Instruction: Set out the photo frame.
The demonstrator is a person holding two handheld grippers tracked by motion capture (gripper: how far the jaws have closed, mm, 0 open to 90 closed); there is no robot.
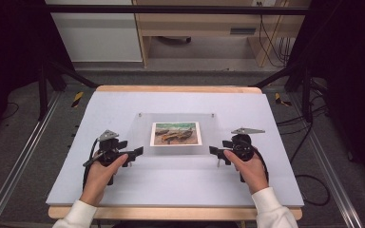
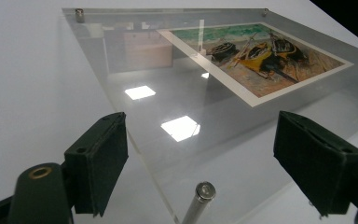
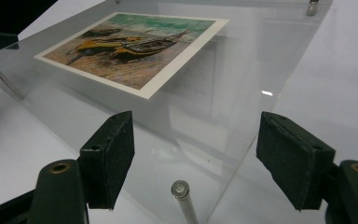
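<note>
Your left gripper (image 1: 137, 153) and right gripper (image 1: 214, 151) sit low over the near part of the white table (image 1: 123, 190), jaws facing each other across the near corners of the clear acrylic frame (image 1: 176, 149); both pairs of jaws stand wide, each around a small metal corner post (image 2: 200, 198) without pressing on it. Farther back, the frame lies flat at the table's middle, a boat picture (image 1: 176, 133) inside it and two more posts at its far corners.

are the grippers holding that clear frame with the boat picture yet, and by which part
Nothing is held yet. The left gripper and right gripper have open jaws straddling the near corners of the clear frame, pads apart from the panel and its metal standoff pins.
</note>
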